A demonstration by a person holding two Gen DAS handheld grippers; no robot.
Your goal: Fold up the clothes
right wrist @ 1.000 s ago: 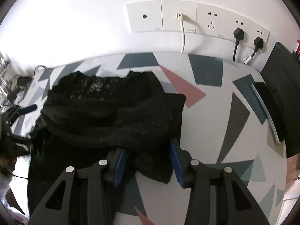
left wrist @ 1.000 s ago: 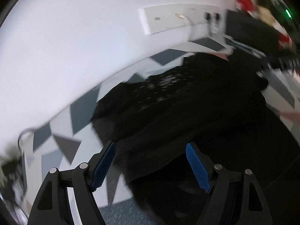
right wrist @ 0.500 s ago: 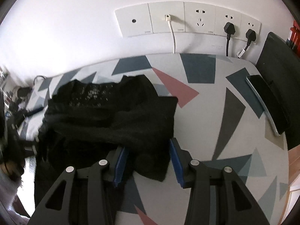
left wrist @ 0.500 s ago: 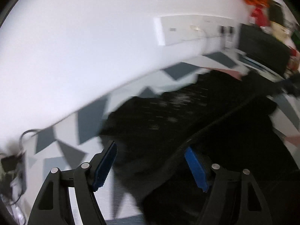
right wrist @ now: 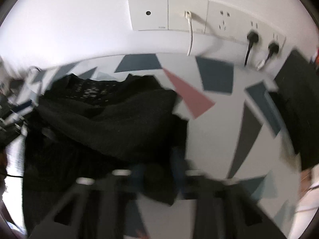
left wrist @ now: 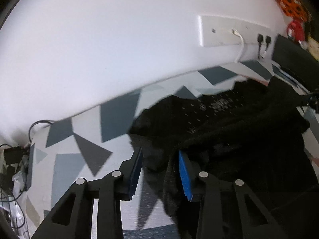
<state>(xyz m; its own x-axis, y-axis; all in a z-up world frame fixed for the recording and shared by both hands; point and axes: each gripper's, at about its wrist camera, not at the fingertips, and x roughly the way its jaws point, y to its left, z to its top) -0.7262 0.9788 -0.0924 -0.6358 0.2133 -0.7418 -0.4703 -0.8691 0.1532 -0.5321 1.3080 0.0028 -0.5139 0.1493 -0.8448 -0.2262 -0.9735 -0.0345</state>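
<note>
A black knitted garment (left wrist: 229, 125) lies bunched on a table covered in grey, blue and pink triangles (left wrist: 83, 145). In the left wrist view my left gripper (left wrist: 159, 169) has its blue pads closed in on a fold at the garment's left edge. In the right wrist view the same garment (right wrist: 111, 123) fills the left half. My right gripper (right wrist: 157, 171) is blurred and grips the garment's near right corner.
A white wall with a socket strip (right wrist: 199, 18) and plugged cables stands right behind the table. A black flat object (right wrist: 299, 99) lies at the right edge. Cables and small items (left wrist: 12, 159) crowd the table's far left end.
My left gripper's jaws have narrowed from wide open onto the garment's left edge. My right gripper, holding the cloth throughout, has moved toward the wall and lifted its corner; that view is now motion-blurred.
</note>
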